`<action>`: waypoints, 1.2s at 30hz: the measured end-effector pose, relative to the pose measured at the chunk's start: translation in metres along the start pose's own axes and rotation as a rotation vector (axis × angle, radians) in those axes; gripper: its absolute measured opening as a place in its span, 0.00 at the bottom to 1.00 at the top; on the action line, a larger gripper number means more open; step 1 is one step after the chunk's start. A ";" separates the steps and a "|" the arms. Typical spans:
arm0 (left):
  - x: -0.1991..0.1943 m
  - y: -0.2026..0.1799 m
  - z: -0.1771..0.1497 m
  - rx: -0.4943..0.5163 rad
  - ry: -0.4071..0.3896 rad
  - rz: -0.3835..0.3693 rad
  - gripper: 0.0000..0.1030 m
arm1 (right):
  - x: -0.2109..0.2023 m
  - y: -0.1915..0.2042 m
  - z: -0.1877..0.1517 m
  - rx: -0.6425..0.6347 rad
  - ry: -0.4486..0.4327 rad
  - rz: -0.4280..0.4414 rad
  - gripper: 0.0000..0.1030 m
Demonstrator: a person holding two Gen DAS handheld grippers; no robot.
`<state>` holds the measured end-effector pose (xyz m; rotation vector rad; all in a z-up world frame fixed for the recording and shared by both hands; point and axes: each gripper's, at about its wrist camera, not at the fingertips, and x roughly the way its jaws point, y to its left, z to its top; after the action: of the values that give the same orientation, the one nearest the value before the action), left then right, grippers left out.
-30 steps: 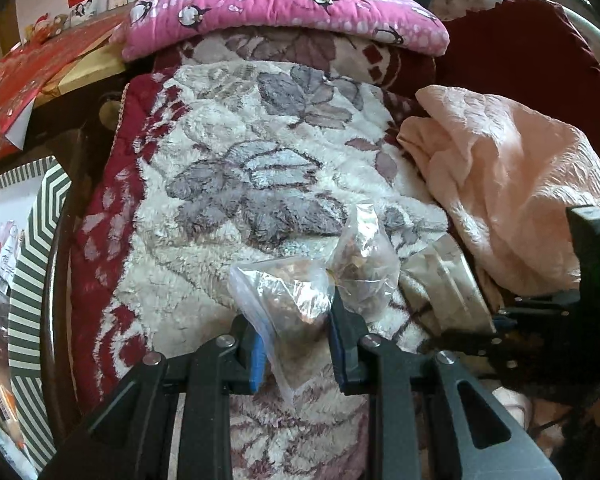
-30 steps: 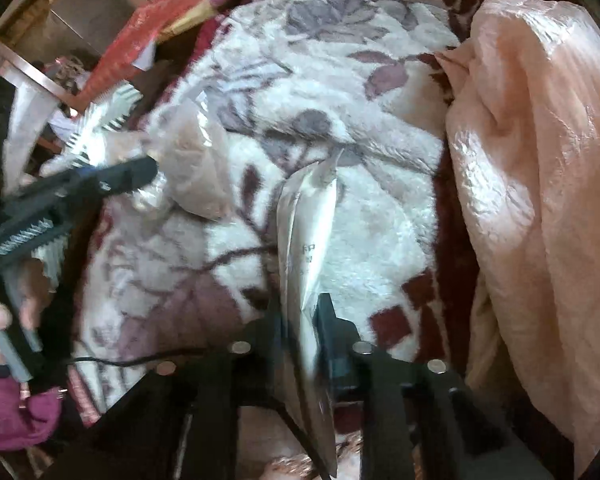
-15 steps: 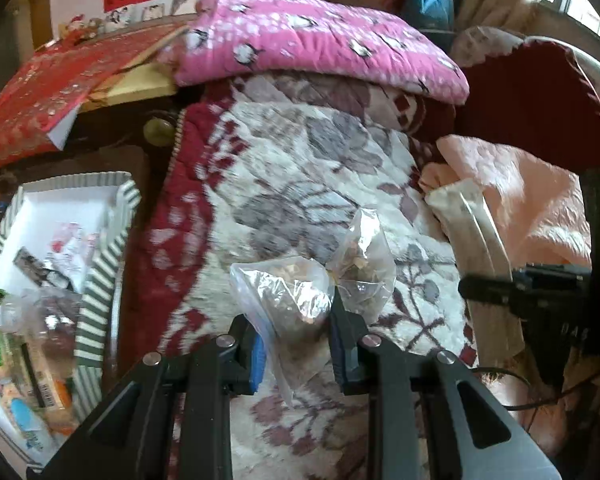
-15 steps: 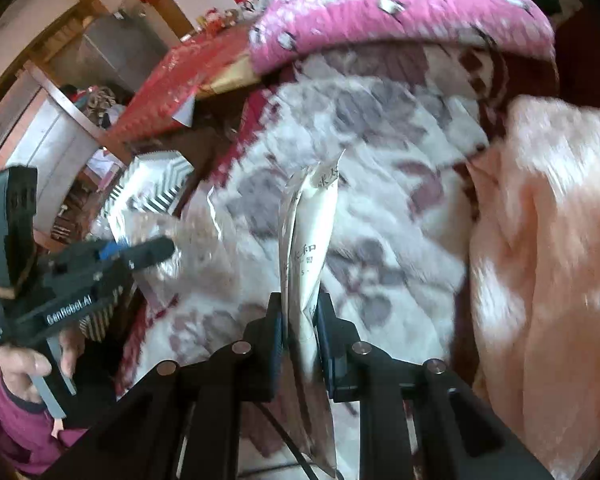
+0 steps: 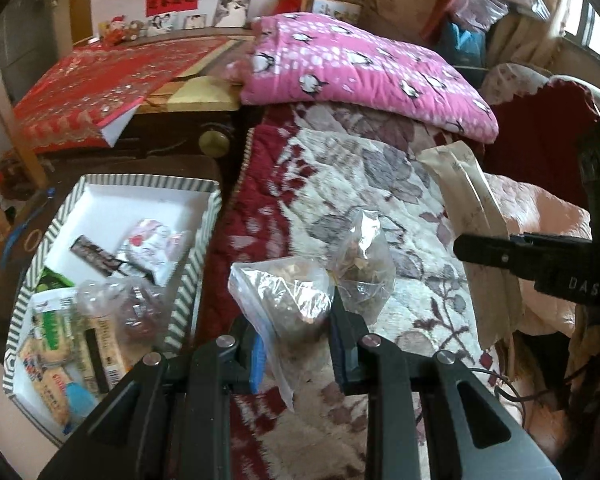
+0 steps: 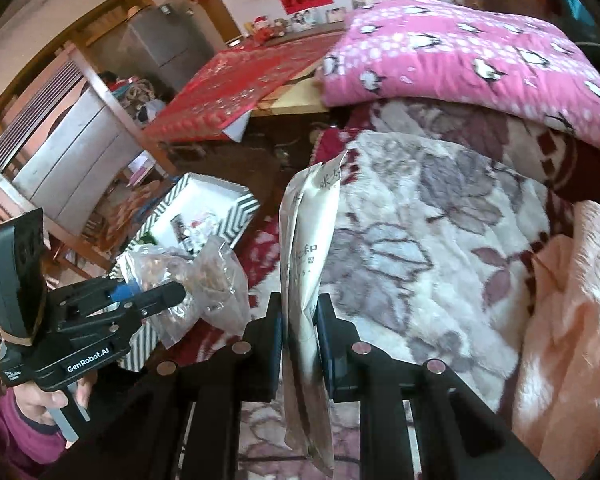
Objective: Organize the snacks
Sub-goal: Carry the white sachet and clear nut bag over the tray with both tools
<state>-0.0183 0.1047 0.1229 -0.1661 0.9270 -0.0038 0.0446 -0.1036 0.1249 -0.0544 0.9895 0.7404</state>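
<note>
left gripper (image 5: 296, 338): jaws closed on a clear, crinkled plastic bag of brown snacks (image 5: 290, 298); a second small clear bag (image 5: 364, 268) hangs knotted to it on the right; both are held up off the floral fleece blanket (image 5: 360, 168) that covers the bed

right gripper (image 6: 298, 338): jaws clamped on a flat, cream paper pouch with printed characters (image 6: 306, 248); the pouch stands on edge, its long axis running along the fingers, top pointing far, bottom hanging near, below the jaws

target: an open green-and-white striped cardboard box with a white inside (image 5: 196, 252); it sits off the left edge of the bed, lower than the blanket; it already holds several packets at its near end, while the far part of its white floor is bare

key relation: the box lies left of both loads; in the left wrist view it is just beside the clear bags, on their left; in the right wrist view the left gripper (image 6: 156, 296) and its bags (image 6: 204, 276) stand between the pouch and the box (image 6: 236, 216)

nearer hand: the left, by my reading; its bags probably go in first

next move, as I judge it: carry left across the bed edge, then lower over the bare far floor; the tall pouch likely needs laying flat to fit

risk: the dangling second bag may catch on the striped rim
</note>
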 end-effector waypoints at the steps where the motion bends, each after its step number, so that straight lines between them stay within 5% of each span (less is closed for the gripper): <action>1: -0.002 0.003 0.000 -0.003 -0.006 0.010 0.24 | 0.003 0.004 0.001 -0.007 0.005 0.003 0.17; 20: -0.027 0.068 -0.010 -0.105 -0.045 0.124 0.24 | 0.053 0.069 0.004 -0.089 0.091 0.083 0.17; 36: -0.051 0.159 -0.029 -0.258 -0.057 0.237 0.24 | 0.120 0.149 0.035 -0.201 0.180 0.183 0.17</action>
<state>-0.0831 0.2611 0.1239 -0.2928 0.8839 0.3398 0.0220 0.0874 0.0935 -0.2107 1.0984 1.0157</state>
